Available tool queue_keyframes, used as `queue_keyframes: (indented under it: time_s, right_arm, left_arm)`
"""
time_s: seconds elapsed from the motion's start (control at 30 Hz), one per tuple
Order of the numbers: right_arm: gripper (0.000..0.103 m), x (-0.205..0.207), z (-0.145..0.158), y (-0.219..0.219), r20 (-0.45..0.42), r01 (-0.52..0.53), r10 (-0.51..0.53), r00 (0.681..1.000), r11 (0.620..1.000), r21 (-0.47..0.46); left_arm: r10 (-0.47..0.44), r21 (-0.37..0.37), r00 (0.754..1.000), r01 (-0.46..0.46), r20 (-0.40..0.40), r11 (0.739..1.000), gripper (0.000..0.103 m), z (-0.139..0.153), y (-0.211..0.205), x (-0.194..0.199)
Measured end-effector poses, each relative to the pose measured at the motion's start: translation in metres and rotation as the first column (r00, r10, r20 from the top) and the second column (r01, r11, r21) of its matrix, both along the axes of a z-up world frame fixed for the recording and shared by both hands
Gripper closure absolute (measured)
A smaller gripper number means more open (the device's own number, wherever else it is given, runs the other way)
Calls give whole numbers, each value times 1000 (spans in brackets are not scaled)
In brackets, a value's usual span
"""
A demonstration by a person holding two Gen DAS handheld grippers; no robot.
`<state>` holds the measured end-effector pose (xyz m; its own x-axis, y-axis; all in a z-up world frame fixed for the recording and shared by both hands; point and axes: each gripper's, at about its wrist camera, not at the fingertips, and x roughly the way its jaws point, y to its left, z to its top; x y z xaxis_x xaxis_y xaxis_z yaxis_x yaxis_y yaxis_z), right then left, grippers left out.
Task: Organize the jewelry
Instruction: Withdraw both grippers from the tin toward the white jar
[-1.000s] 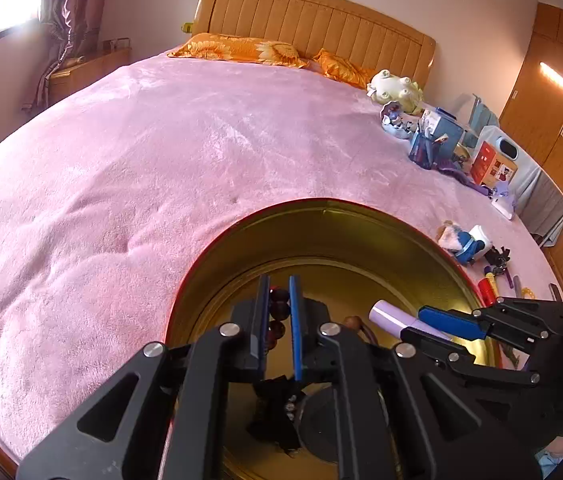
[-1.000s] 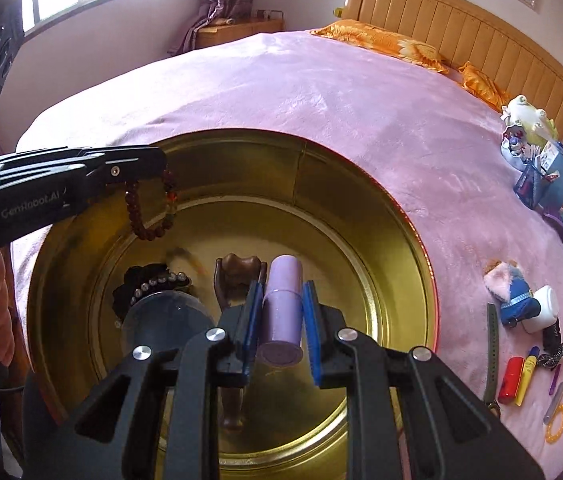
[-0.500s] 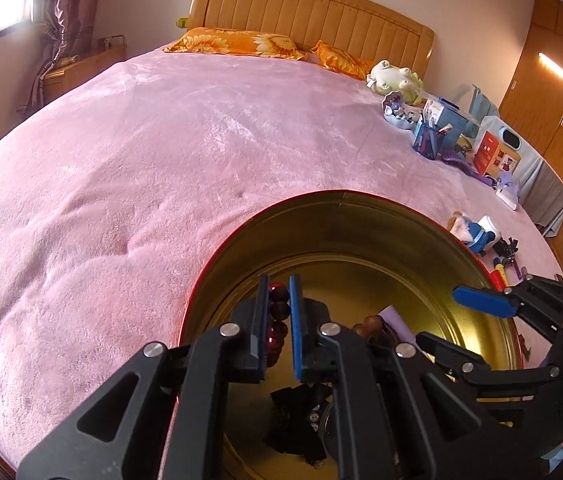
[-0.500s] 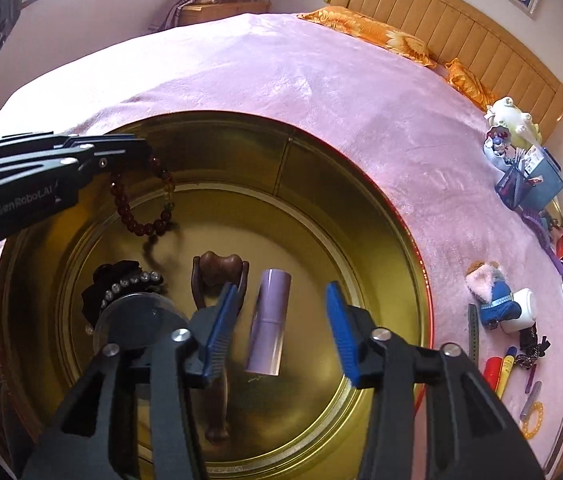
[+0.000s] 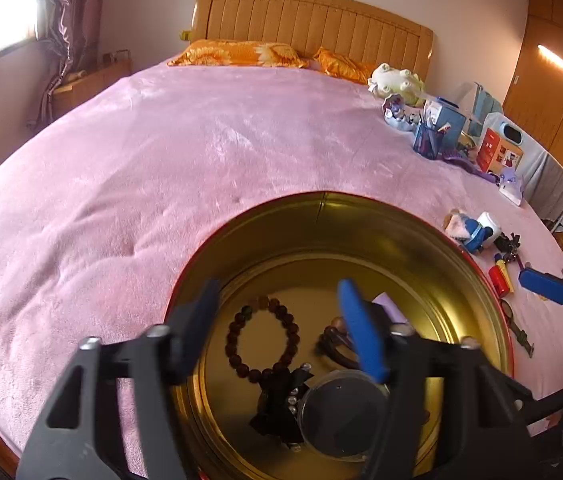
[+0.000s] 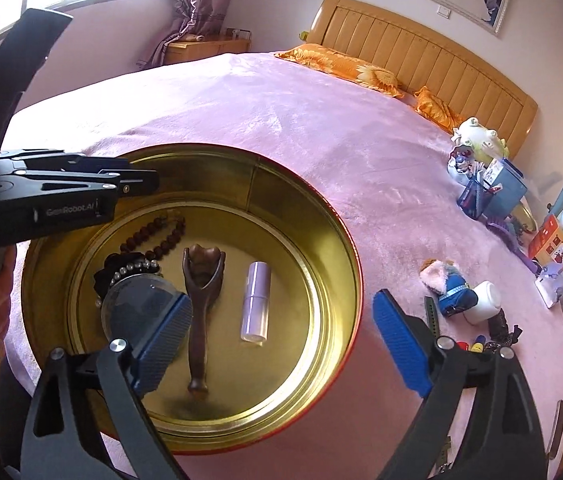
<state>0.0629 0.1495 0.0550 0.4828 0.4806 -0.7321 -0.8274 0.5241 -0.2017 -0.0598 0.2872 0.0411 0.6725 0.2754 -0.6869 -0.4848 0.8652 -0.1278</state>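
A round gold tin (image 5: pixel 361 220) (image 6: pixel 281 184) sits on the pink bed. In it lie a brown bead bracelet (image 5: pixel 262 335) (image 6: pixel 157 234), a lilac tube (image 6: pixel 256 302), a dark wooden holder (image 6: pixel 199 304), a round clear lid (image 5: pixel 341 412) (image 6: pixel 137 304) and a black beaded piece (image 5: pixel 281 404) (image 6: pixel 125 268). My left gripper (image 5: pixel 281 320) is open and empty above the bracelet. My right gripper (image 6: pixel 281 344) is open and empty, raised above the tin's near right rim.
To the right of the tin lie a small doll (image 6: pixel 447 286), a white jar (image 6: pixel 485 302), pens (image 5: pixel 499 276) and a watch strap (image 5: pixel 515 324). Boxes and a pen cup (image 6: pixel 477 196) stand farther back. Pillows (image 5: pixel 237 54) lie by the headboard.
My left gripper opened and dropped the bead bracelet into the tin. My right gripper released the lilac tube, opened wide and drew back up and to the right.
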Motion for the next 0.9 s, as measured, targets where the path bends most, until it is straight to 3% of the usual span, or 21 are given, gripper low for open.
queue_keyframes:
  time_s: [0.13,0.3,0.43,0.67,0.9]
  right_arm:
    - [9,4,2,-14,-8,17,-17,1000,1000,15]
    - [7,13,6,-44,-29,61,-59,998,997,55]
    - [7,23,10,-76,-45,107,-103,994,990,94]
    - [5,57,6,-148,-97,237,-223,970,958,162]
    - [4,96,-18,-226,-179,396,-370,912,908,138]
  left_arm:
    - [-6,14,1000,6,8,1000,23,17,-12,1]
    - [-65,-92,996,60,-53,994,22,15,-29,18]
    - [-102,-156,994,96,-30,983,22,16,-48,28]
    - [-210,-85,978,209,-7,974,17,34,-111,57]
    - [-331,-47,944,330,1,943,12,30,-176,100]
